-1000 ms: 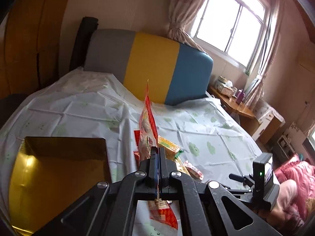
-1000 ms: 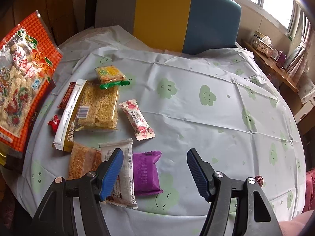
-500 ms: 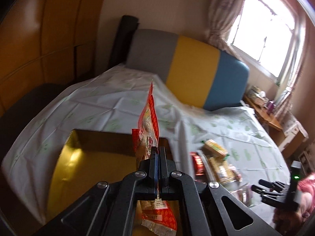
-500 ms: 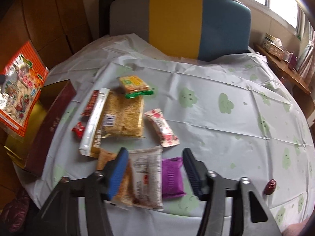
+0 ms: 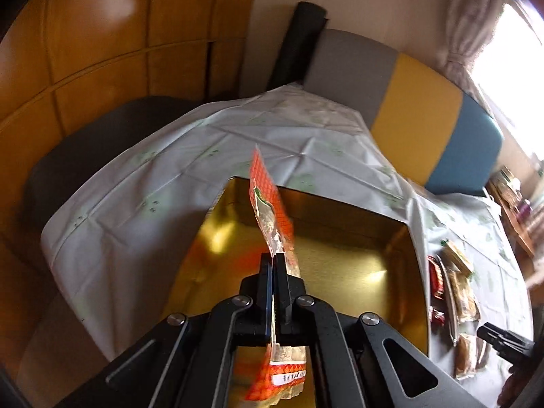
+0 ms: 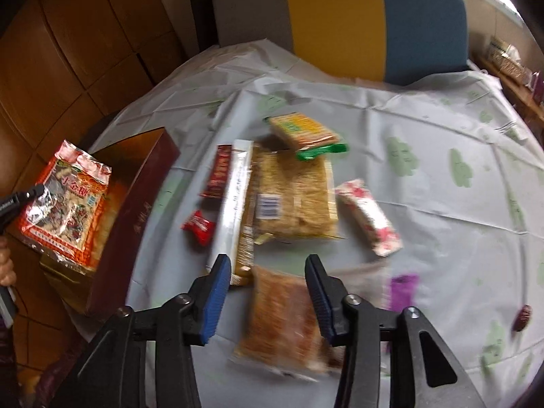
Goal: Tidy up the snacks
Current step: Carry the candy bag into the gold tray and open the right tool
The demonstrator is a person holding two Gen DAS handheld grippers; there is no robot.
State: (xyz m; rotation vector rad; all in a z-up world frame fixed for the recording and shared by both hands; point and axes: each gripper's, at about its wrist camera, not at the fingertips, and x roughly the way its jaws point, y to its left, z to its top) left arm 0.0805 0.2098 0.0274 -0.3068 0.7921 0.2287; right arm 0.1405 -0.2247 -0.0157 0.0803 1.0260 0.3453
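Since the earlier frames, the left gripper [image 5: 273, 258] has been carried from above the tablecloth to a position over the gold-lined box [image 5: 357, 272], and the right gripper [image 6: 268, 282] has been shifted toward the left part of the snack group while its jaws have just been closing.

The left gripper is clenched on the orange snack bag [image 5: 272, 210]. The bag is pinched edge-on between the jaws; its upper part is seen rising beyond them over the box interior, and its lower part hangs below them. In the right wrist view the same orange snack bag [image 6: 68, 204] is seen face-on above the open box, whose dark red outer wall [image 6: 136, 210] stands at the left edge of the table.

The right gripper is partly closed but not clamped. An orange-brown snack packet [image 6: 282, 319], blurred in the picture, lies between its blue pads [image 6: 214, 299]; contact with the pads is not seen, and the packet rests on the pale tablecloth [image 6: 442, 129].

Further snacks are laid on the cloth beyond the right gripper:
- a large clear pack of yellow noodles or crisps [image 6: 292, 197], with a white-edged strip along its left side;
- a green-and-orange pack [image 6: 302, 132], resting on the far end of the large pack;
- a white-and-pink wrapper [image 6: 367, 217], just right of the large pack;
- a long dark red bar [image 6: 217, 170] and a small red sweet [image 6: 199, 226], left of the large pack;
- a purple packet [image 6: 401, 289], blurred, right of the gripper.

A grey, yellow and blue headboard-like panel [image 6: 340, 17] is seen behind the table.
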